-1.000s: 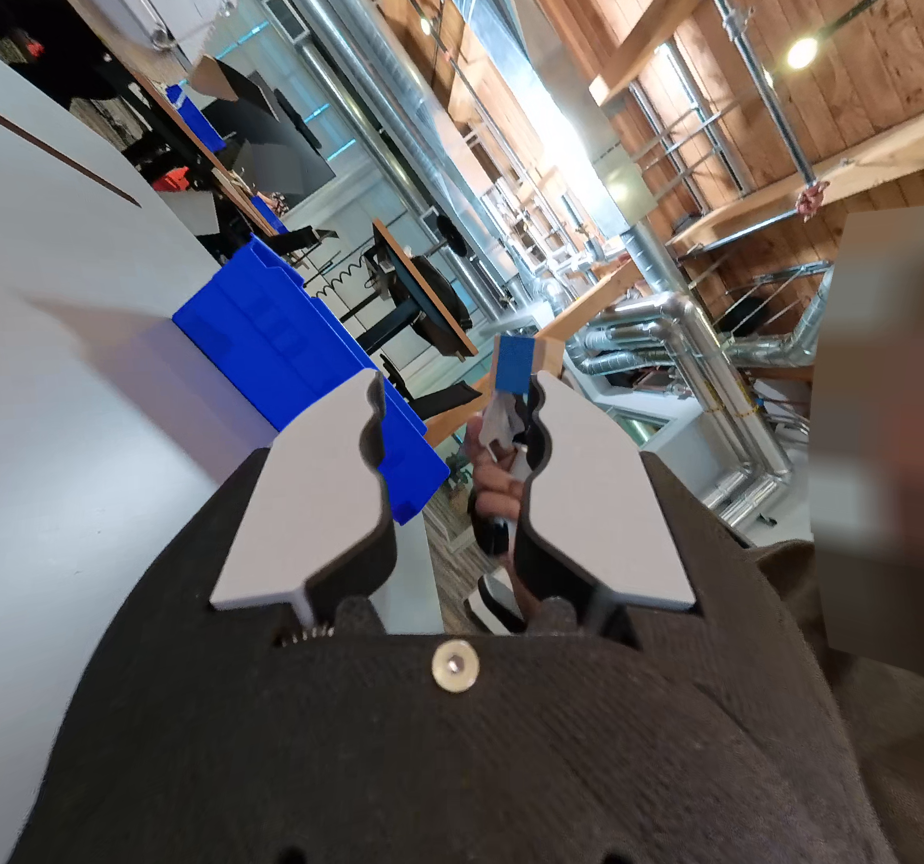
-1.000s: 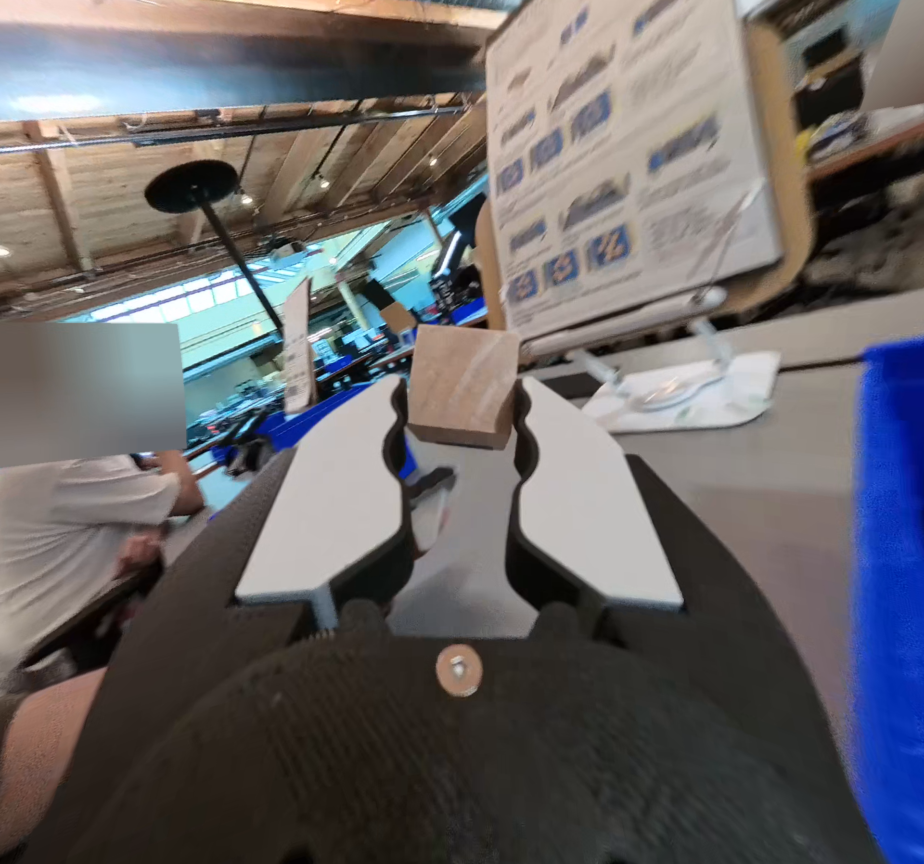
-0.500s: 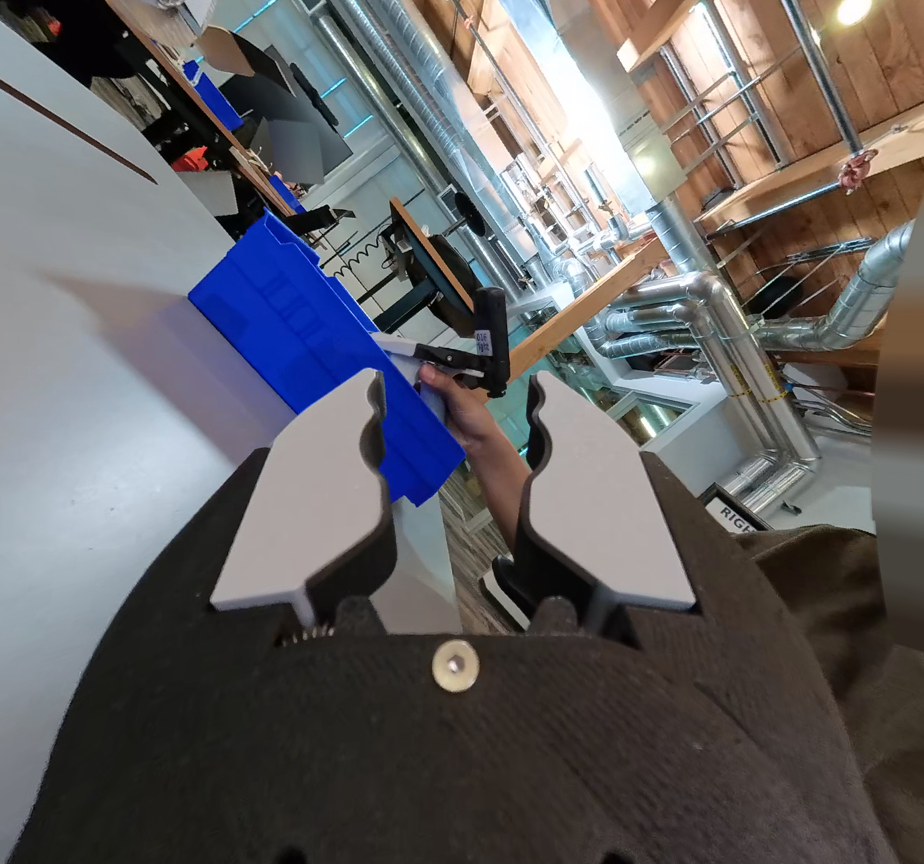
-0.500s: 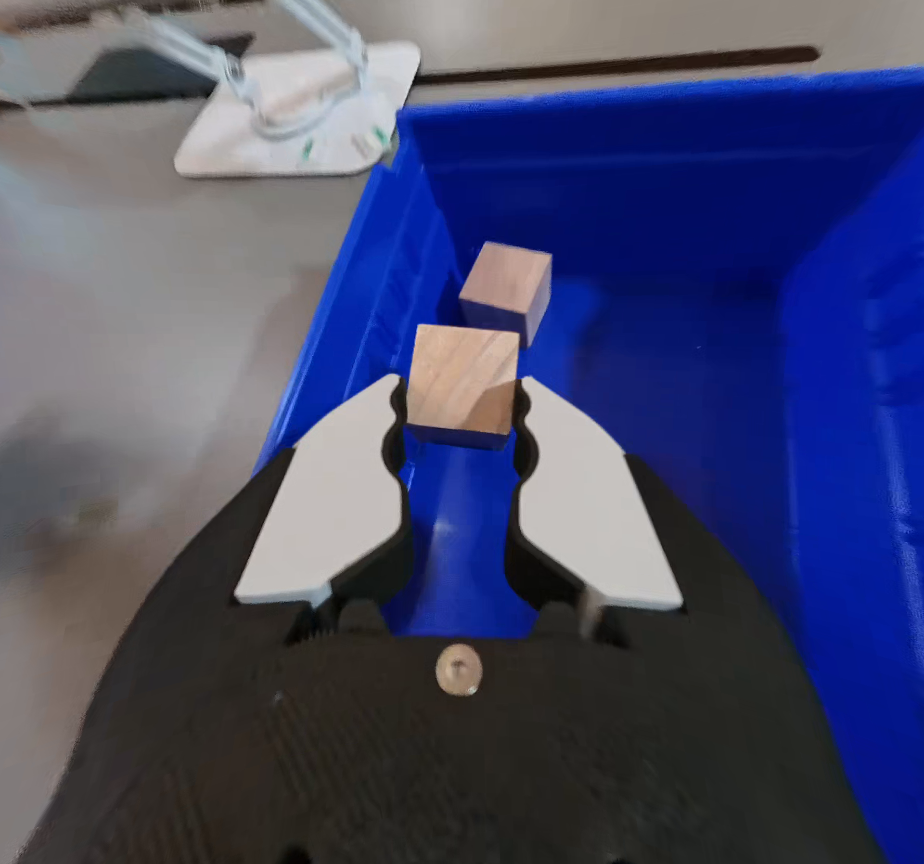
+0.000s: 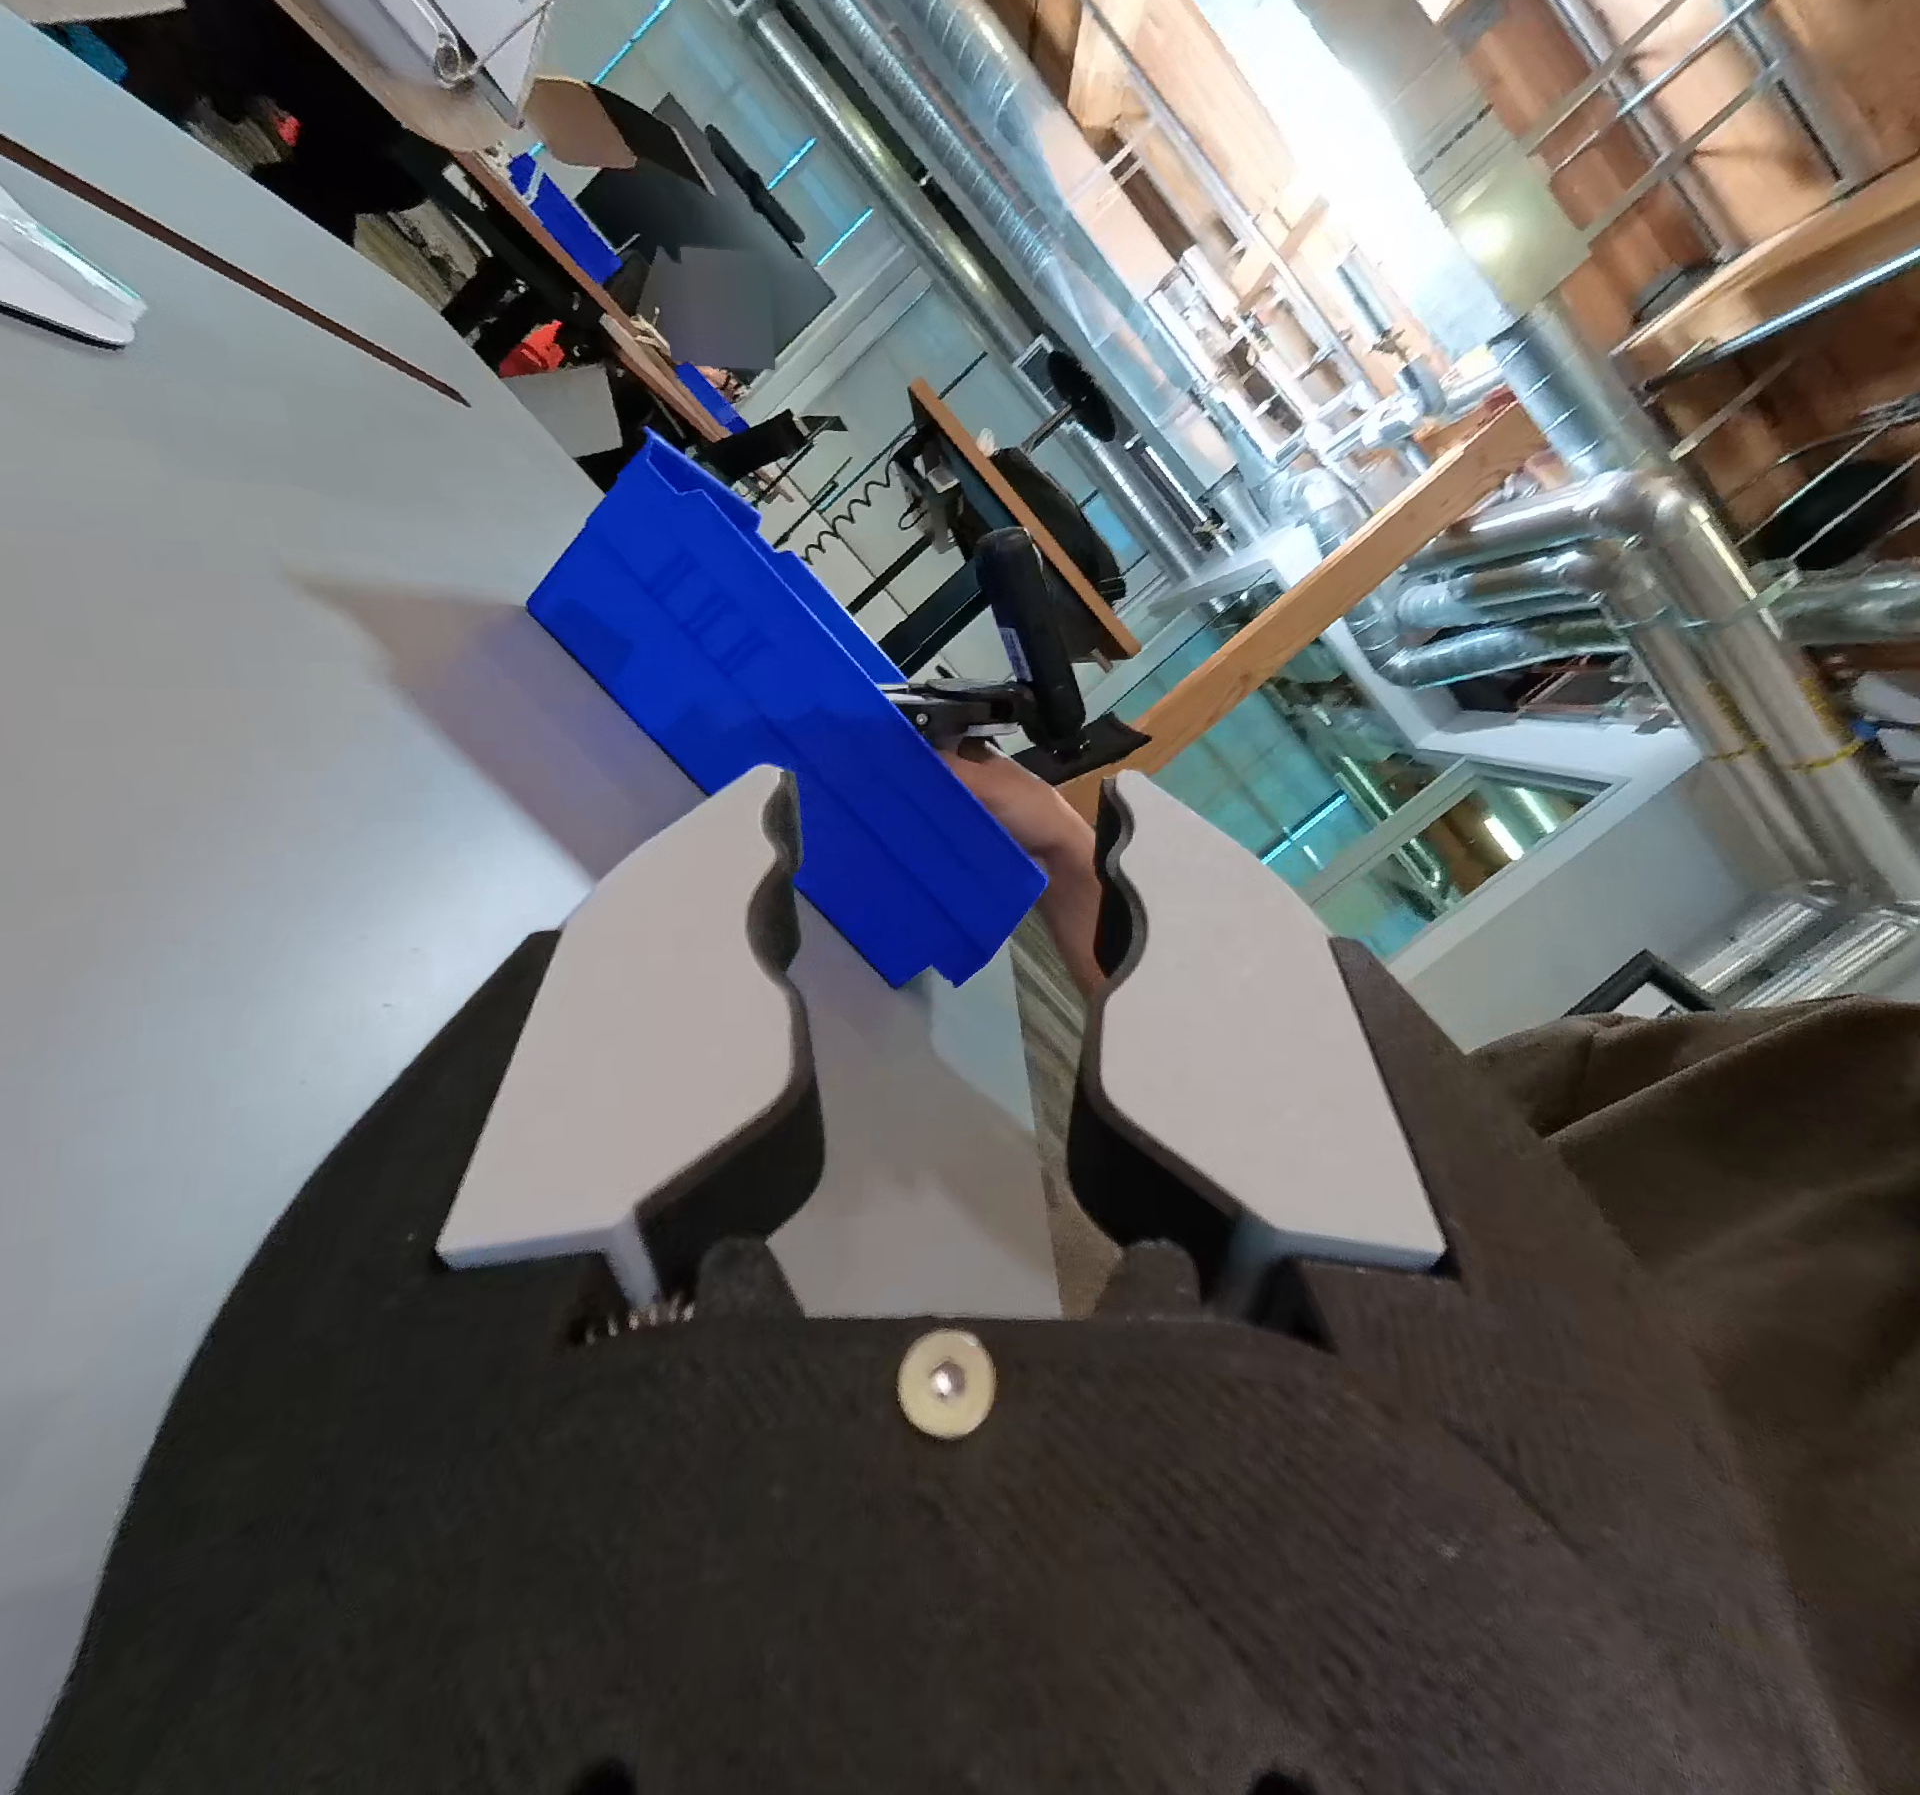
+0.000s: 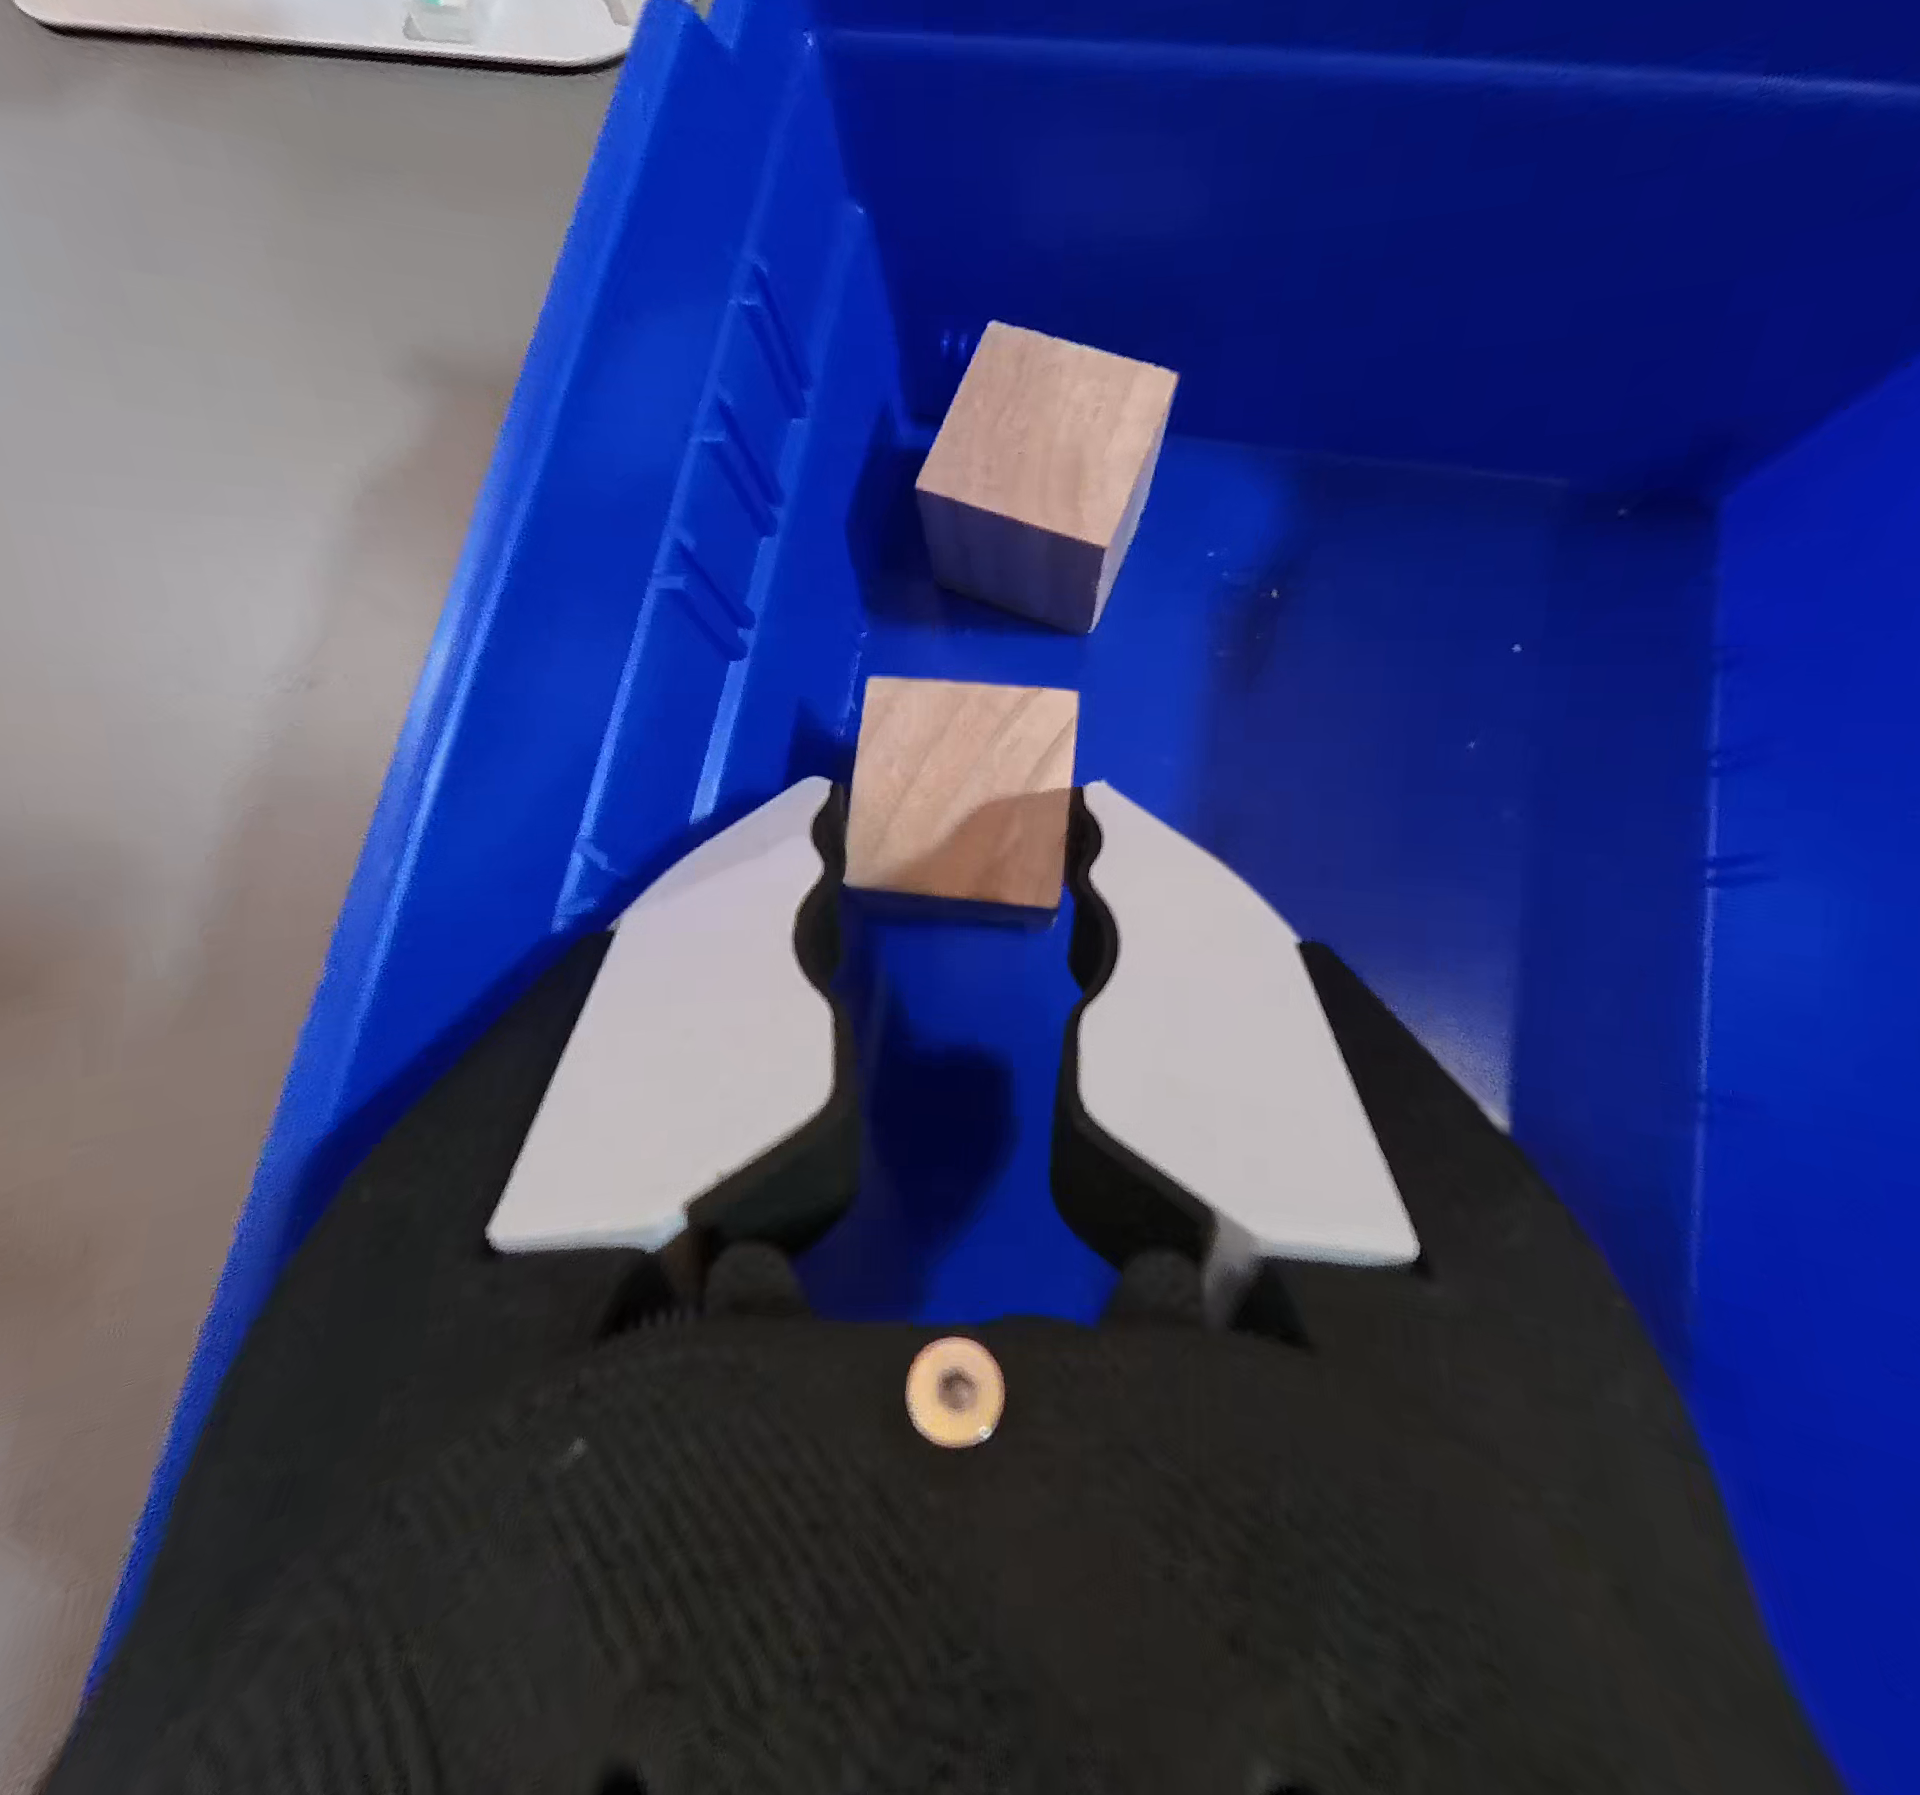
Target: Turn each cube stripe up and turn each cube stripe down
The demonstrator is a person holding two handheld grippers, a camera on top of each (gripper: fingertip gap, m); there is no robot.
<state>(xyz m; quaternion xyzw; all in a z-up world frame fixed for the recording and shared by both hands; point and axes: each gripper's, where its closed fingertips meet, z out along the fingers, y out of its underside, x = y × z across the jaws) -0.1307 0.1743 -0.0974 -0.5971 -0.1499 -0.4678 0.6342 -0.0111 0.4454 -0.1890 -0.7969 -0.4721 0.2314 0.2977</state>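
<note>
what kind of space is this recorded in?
Likely an open workshop or lab with an industrial fit-out: exposed metal ducts under a timber ceiling, rows of desks, and a blue bin on a grey table.

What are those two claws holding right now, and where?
The right gripper pinches a wooden cube by two opposite side faces, over the blue bin. The left gripper holds nothing.

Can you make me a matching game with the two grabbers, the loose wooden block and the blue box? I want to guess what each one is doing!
Things:
1. right gripper
2. left gripper
3. loose wooden cube
4. blue bin

States:
A. open, nothing between its fingers
B. sits on the grey table
C. shut on a wooden cube
D. rests on the bin floor near the left wall

Pairs: 1-C, 2-A, 3-D, 4-B
</note>
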